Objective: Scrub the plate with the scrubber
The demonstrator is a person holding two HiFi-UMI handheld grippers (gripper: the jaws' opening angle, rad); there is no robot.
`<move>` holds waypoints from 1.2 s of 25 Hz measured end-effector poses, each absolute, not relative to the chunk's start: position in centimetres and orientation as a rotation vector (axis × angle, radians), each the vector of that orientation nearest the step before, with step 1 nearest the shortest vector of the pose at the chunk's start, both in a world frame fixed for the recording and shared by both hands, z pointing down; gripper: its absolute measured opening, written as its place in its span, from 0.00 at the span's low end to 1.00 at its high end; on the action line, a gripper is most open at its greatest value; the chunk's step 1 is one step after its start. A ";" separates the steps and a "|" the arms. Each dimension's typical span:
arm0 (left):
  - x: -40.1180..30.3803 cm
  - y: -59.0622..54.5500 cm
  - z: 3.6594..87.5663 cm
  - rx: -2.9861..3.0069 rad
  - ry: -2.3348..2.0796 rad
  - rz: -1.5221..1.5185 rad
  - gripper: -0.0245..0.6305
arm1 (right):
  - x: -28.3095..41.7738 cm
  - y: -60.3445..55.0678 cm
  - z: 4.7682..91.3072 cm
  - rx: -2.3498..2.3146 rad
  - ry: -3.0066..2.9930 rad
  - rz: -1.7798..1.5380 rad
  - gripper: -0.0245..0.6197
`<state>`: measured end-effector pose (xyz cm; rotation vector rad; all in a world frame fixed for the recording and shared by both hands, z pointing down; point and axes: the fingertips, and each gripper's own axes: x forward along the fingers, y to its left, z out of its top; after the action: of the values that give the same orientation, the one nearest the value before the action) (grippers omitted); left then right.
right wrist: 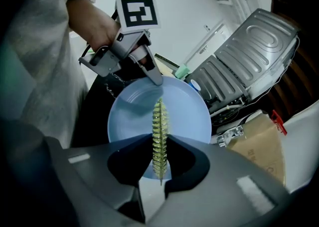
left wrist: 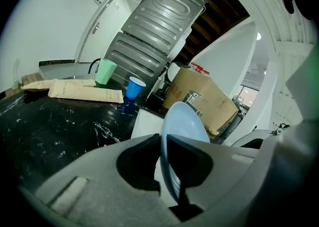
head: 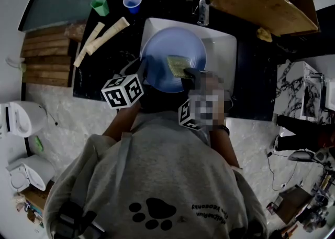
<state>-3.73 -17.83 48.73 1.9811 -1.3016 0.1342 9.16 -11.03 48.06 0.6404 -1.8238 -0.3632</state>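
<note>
head view: the pale blue plate [head: 162, 49] sits tilted over the white sink [head: 224, 49], with the yellow scrubber [head: 178, 65] at its face.
left gripper view: the left gripper [left wrist: 169, 171] pinches the plate's rim.
right gripper view: the right gripper [right wrist: 159, 169] clamps the scrubber edge-on.

Pale blue round plate [head: 167, 49] is tilted up over the white sink [head: 222, 49], and we've got its near rim pinched in the left hand-held gripper [left wrist: 163, 141]. Our thin yellow-green scrubber [head: 178, 66], clamped in the right hand-held gripper [right wrist: 159, 136], sits over the plate's inner face.
</note>
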 end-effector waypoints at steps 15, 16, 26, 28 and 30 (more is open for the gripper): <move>-4.3 -17.7 49.2 1.969 -1.327 0.132 0.09 | 7.9 -4.9 50.2 0.337 -1.933 -0.043 0.15; -4.3 -17.8 49.1 1.970 -1.330 0.132 0.09 | 7.9 -4.7 50.2 0.320 -1.934 -0.038 0.15; -4.2 -17.8 49.2 1.977 -1.322 0.141 0.08 | 7.9 -4.7 46.3 0.315 -2.032 0.022 0.15; -4.2 -17.7 49.3 1.977 -1.320 0.141 0.08 | 8.6 -6.6 44.5 0.431 -2.056 -0.028 0.15; -4.3 -17.7 49.3 1.975 -1.320 0.140 0.08 | 9.7 -9.0 42.8 0.581 -2.051 -0.117 0.15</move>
<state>-4.33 -17.71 49.26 1.9748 -1.3199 0.1397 9.70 -9.05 42.77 0.5813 -2.0511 -0.1173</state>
